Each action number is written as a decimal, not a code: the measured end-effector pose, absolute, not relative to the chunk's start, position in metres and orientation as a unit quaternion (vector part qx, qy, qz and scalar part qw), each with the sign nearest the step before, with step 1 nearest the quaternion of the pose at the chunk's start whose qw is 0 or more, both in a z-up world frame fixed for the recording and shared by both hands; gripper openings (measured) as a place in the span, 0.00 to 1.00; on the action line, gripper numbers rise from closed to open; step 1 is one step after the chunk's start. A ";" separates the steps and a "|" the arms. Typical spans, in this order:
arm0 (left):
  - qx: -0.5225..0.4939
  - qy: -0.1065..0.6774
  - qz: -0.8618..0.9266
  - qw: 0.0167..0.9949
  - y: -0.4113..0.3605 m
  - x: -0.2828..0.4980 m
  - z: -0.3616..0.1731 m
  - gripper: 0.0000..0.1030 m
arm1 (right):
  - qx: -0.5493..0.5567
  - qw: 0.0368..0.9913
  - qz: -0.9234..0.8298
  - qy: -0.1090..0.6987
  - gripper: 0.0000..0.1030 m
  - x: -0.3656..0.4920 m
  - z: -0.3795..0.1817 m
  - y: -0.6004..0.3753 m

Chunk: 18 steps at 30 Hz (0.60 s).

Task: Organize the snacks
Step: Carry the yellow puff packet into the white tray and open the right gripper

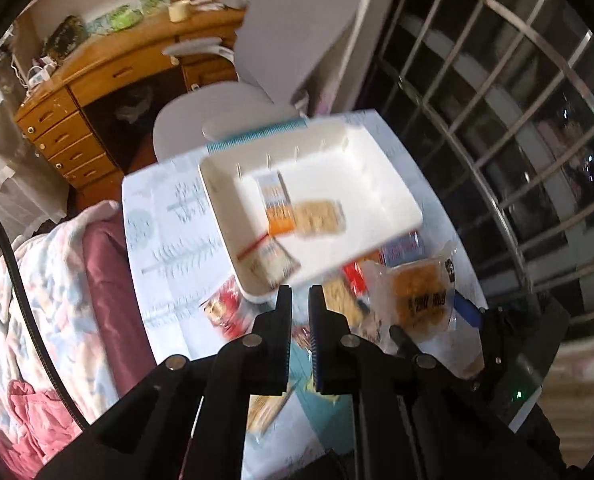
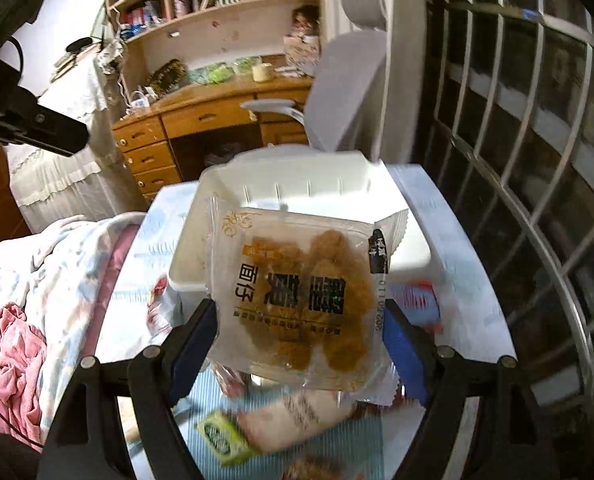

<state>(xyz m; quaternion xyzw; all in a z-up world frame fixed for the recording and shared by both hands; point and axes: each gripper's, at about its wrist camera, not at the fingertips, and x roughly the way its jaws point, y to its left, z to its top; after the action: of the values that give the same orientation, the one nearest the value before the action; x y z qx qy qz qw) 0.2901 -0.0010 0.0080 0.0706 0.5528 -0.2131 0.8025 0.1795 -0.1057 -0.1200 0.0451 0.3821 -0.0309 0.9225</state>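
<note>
- Listing contents, left to right, all placed against the white tray (image 1: pixel 381 184) as landmark.
- Left of the tray: patterned tablecloth (image 1: pixel 165 236); a red-wrapped snack (image 1: pixel 221 308) lies by the tray's near-left corner, not yet sorted.
- Left gripper (image 1: pixel 300 296): just short of the tray's near edge, jaws almost together, a narrow gap between them, nothing held.
- Inside the tray: three snacks already stowed, namely an orange-and-white packet (image 1: pixel 278 208), a cracker packet (image 1: pixel 320 219) touching it, and a red-striped packet (image 1: pixel 271 258) toward the near wall.
- Right gripper (image 2: pixel 301 324): jaws spread wide, closed on the side edges of a clear packet of brown fried pieces (image 2: pixel 301 292), raised in front of the tray's near edge, partly over it.
- Right of and nearer than the tray: several loose wrappers (image 1: pixel 393 256), blurred.
- Nearest: a green sachet (image 2: pixel 221 440).
- Progress, as judged: roughly midway; the held packet goes in next.
</note>
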 end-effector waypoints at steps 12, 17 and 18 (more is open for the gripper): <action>0.014 0.564 -0.198 0.801 -0.028 0.351 -0.025 0.07 | 0.048 0.923 0.009 0.381 0.80 0.257 -0.122 -0.133; -0.005 0.587 -0.188 0.787 -0.039 0.365 -0.053 0.08 | 0.086 0.912 0.028 0.400 0.84 0.275 -0.137 -0.151; -0.010 0.592 -0.185 0.784 -0.040 0.367 -0.058 0.09 | 0.087 0.908 0.029 0.408 0.84 0.280 -0.141 -0.153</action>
<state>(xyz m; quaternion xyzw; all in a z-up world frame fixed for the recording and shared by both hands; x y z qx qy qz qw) 0.3667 -0.0403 -0.0579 -0.0102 0.5922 -0.1851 0.7842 0.2803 -0.1531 -0.1406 0.0872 0.4085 0.0289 0.9081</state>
